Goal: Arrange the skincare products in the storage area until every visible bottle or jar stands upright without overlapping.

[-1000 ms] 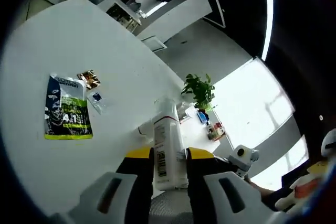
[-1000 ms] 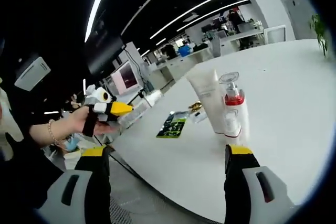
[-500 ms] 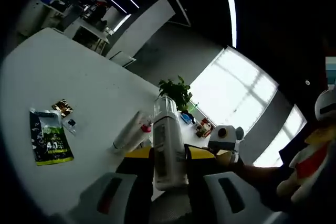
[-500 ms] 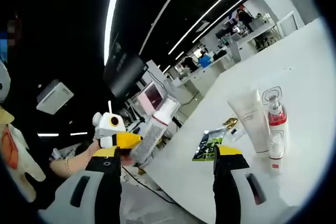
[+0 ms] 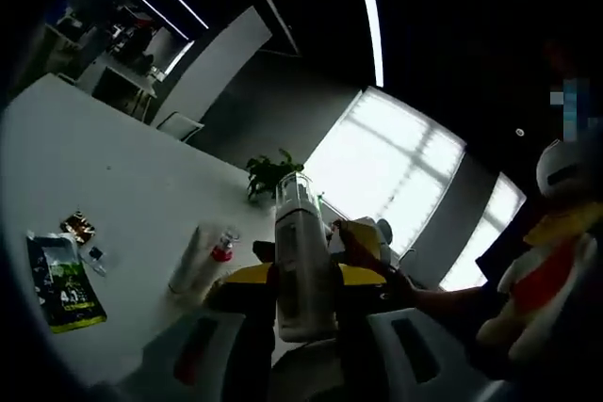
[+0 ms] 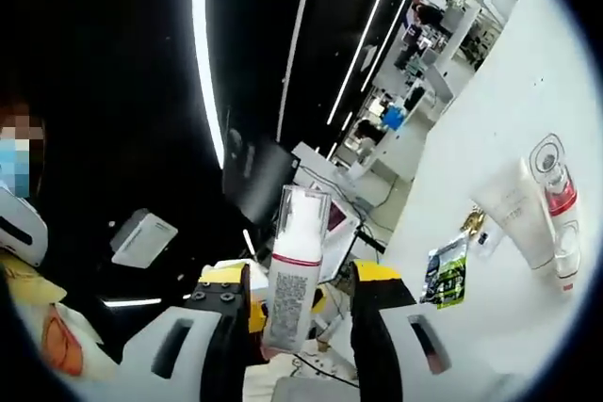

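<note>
While the white table (image 5: 113, 185) carries a white tube (image 6: 516, 213) and a red-collared pump bottle (image 6: 558, 197) standing side by side, the left gripper (image 5: 303, 294) pinches a white bottle (image 5: 300, 261) aloft, between the spread right gripper (image 6: 298, 303) tips.

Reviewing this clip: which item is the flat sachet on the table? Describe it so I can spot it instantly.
On the big white table, look past the standing white tube and red-collared pump bottle. The dark sachet lies flat beside two tiny packets; its black face with lime-green print sets it apart.
</note>
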